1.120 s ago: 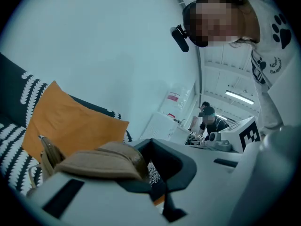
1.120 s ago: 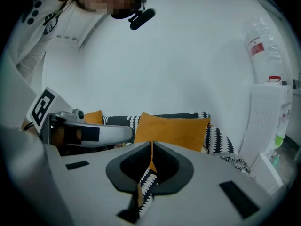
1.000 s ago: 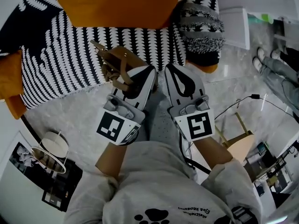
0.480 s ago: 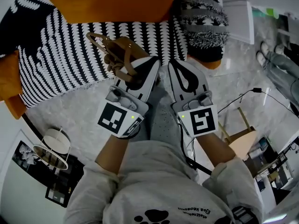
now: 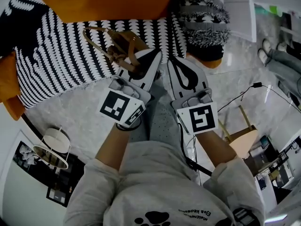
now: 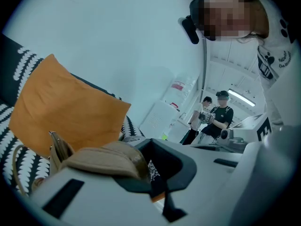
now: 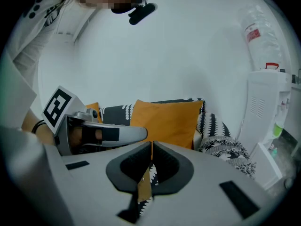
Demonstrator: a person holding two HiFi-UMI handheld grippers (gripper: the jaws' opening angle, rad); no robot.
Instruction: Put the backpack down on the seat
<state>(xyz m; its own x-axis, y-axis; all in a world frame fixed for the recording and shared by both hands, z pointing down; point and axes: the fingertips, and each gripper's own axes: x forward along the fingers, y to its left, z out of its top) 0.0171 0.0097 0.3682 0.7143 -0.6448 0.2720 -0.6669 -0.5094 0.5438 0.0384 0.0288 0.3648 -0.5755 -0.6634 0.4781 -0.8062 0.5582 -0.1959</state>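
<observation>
Head view: small brown backpack point(image 5: 123, 49), straps splayed.

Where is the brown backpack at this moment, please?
In the head view, the backpack is left of centre, gripped in the left gripper's shut jaws, over the patterned seat's front edge, below the orange cushion.

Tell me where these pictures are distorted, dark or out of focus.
Head view: fisheye bends the patterned seat cover, detail sharp. Left gripper view: black corners; the near backpack strap is soft. Right gripper view: black corners; orange cushion sharp, light even.
</observation>
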